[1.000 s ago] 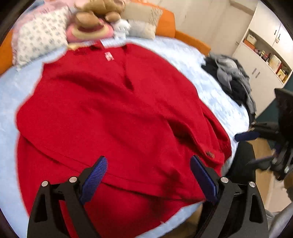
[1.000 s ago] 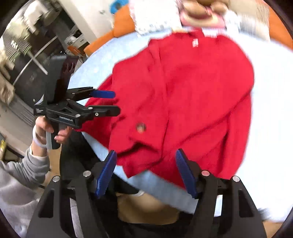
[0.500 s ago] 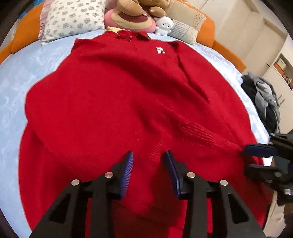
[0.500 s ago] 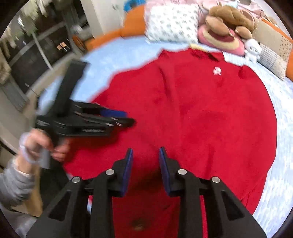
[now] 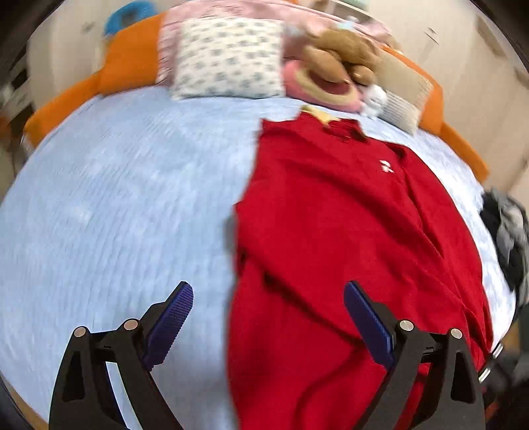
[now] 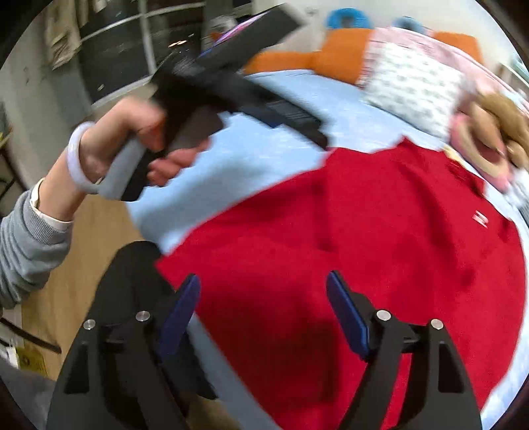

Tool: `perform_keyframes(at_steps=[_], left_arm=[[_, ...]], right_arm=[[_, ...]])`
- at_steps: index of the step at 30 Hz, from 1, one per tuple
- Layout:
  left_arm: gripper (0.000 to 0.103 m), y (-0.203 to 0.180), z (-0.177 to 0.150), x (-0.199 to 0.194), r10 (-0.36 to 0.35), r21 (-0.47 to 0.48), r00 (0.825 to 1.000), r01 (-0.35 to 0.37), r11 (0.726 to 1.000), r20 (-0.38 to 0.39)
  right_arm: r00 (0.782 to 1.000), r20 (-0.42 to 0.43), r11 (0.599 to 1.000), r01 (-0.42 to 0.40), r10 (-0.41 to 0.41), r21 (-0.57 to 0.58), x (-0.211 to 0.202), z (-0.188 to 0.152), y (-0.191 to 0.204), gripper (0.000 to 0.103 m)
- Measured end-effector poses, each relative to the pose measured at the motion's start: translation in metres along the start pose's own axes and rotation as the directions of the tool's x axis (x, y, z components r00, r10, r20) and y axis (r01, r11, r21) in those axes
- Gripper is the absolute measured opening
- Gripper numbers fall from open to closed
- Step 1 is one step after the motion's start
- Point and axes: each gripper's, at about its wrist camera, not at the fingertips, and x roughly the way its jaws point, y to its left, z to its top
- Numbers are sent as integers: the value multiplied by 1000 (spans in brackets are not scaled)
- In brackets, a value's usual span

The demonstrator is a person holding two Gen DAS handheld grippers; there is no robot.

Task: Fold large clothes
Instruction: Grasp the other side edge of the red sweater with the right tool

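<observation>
Both claws are gaping empty: the left claw (image 5: 267,317) is hovering over the red polo shirt's (image 5: 347,231) 9 o'clock edge, the right claw (image 6: 263,314) over its hem on the bed (image 5: 115,198).

Light blue bedspread (image 5: 115,198) covers the bed. Orange headboard cushion (image 5: 132,63) runs along the far edge. White patterned pillow (image 5: 228,56) leans against it, pink bedding (image 5: 231,6) behind. Brown plush toy (image 5: 340,49) sits on a pink round cushion (image 5: 324,89), small white plush (image 5: 375,97) beside. Dark clothes pile (image 5: 506,231) at right edge. Wooden floor (image 6: 66,264) left of bed.
</observation>
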Motion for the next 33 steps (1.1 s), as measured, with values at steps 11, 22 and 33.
perform_keyframes(at_steps=[11,22,33], left_arm=[[94,78,-66,-9,-26,-158,1000,23,987,-17],[94,89,-79,-15,-55,-231,998,55,971,9],[94,74,-48,13,-108,-275,994,109,955,18]], right_arm=[[989,-150,1000,-10,7,-23,95,0,57,82],[991,-130,996,19,-30,-82,110,-14,50,65],[967,10,930,-248,255,271,77,-22,-22,20]])
